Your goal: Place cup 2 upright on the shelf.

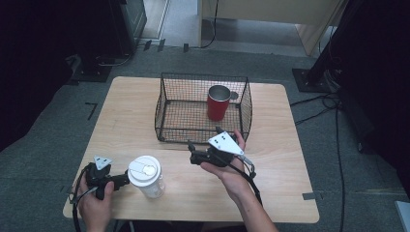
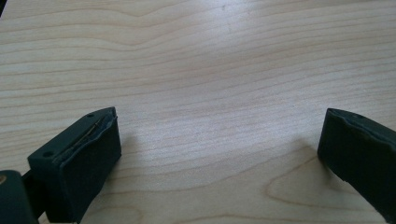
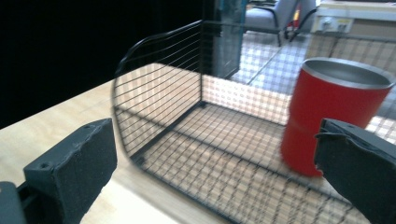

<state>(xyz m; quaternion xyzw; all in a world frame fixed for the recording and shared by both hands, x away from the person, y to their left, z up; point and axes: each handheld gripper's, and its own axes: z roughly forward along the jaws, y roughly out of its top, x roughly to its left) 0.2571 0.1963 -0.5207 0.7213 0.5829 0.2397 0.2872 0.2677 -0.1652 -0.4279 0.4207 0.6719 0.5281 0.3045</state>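
The red cup (image 1: 218, 103) already stands upright inside the wire basket (image 1: 167, 96), toward its far right corner; the white lidded tumbler (image 1: 146, 176) stands outside it on the counter (image 1: 280, 145), near the front left edge. The step in hand looks like the approach to that tumbler, judged as the next thing for the basket; the left gripper (image 1: 123, 180) sits just beside it, jaws wide in the left gripper view with bare wood between them. The right gripper (image 1: 192, 156) hovers before the basket's near wall, jaws wide and holding nothing; its own view looks into the mesh at the red cup (image 3: 334, 112). The next move calls for bringing jaws around the tumbler's body, closing squarely, then lifting clear of the basket's rim. No brand, label or writing can be read on either vessel.
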